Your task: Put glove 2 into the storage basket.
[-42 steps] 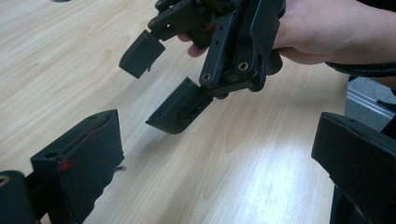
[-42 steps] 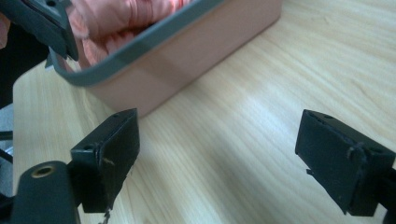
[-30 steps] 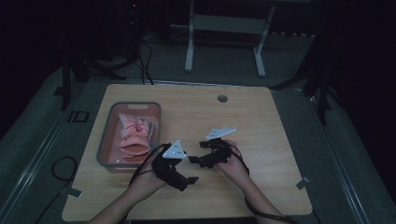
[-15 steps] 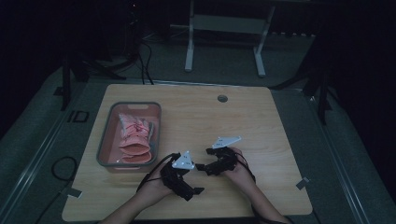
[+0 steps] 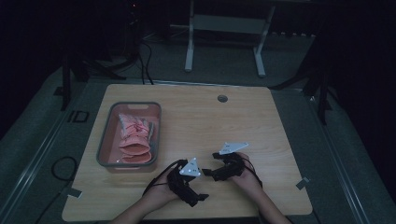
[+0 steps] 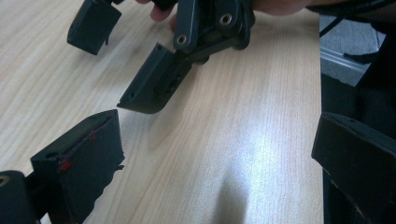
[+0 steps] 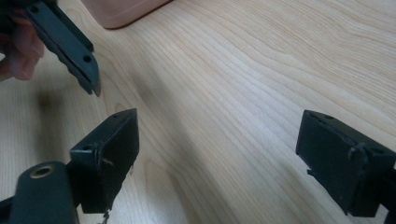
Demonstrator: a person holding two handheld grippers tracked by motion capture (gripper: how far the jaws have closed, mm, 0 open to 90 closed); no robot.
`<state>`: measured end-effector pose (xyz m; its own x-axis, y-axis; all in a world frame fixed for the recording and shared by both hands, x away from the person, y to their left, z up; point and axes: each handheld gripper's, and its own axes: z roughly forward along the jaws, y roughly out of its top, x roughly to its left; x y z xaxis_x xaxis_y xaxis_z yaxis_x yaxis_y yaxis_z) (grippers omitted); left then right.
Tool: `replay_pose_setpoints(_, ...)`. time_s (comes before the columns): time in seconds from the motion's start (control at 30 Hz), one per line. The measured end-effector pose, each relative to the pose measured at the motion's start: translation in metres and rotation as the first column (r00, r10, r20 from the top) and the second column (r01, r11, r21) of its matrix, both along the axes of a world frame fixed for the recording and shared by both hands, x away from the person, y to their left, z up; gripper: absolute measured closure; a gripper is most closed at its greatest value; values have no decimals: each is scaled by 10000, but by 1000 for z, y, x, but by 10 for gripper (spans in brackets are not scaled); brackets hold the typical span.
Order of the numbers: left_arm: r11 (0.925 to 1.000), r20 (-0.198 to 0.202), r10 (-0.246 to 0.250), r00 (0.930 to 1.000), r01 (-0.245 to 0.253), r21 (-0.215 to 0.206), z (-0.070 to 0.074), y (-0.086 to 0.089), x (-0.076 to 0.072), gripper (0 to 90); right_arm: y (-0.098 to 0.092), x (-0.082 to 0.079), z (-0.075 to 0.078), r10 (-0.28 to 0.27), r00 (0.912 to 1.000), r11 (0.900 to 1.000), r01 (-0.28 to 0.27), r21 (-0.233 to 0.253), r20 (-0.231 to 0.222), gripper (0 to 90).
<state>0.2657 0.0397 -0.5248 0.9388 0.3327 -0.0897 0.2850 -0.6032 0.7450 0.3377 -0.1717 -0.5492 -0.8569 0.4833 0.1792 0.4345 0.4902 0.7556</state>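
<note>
My left gripper [image 5: 194,189] rests low over the wooden table [image 5: 261,121] near its front edge, held in a hand. My right gripper [image 5: 215,171] is just beside it on the right, its jaws pointing toward the left one. In the left gripper view my left gripper [image 6: 215,154] is open over bare wood, and the right gripper's two black jaws hang apart at the top. In the right gripper view my right gripper [image 7: 224,154] is open too, with nothing between its jaws. One jaw of the left gripper and a fingertip show at its upper left.
A grey tray [image 5: 105,140] stands on the left half of the table and holds pink fabric items [image 5: 135,137]. Its pinkish corner [image 7: 121,11] lies just beyond my right gripper. A small round grommet [image 5: 222,98] sits near the far edge. Dark floor, cables and a stand surround the table.
Both hands have drawn back toward the table's front edge with the grippers still close together. Both stay open and hold nothing.
</note>
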Motion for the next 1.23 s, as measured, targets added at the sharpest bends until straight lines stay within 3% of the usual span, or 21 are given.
replay_pose_setpoints(0.13,9998,226,-217,9995,217,38,-5,-2,-2,21,-7,-6,-1,59,9999,10000,-59,-25,147,134)
replay_pose_setpoints(0.4,9988,210,-481,9986,478,130,-13,-6,-5,21,-20,-17,-5,19,9993,10000,-17,-52,381,134)
replay_pose_setpoints(0.73,9995,215,-322,9993,322,14,-21,-5,-7,21,-33,-18,-5,-351,9976,9991,336,250,605,134)
replay_pose_setpoints(1.23,9995,224,-285,9993,289,-144,-27,0,-8,21,-36,-15,-7,-426,9959,9991,419,103,796,134)
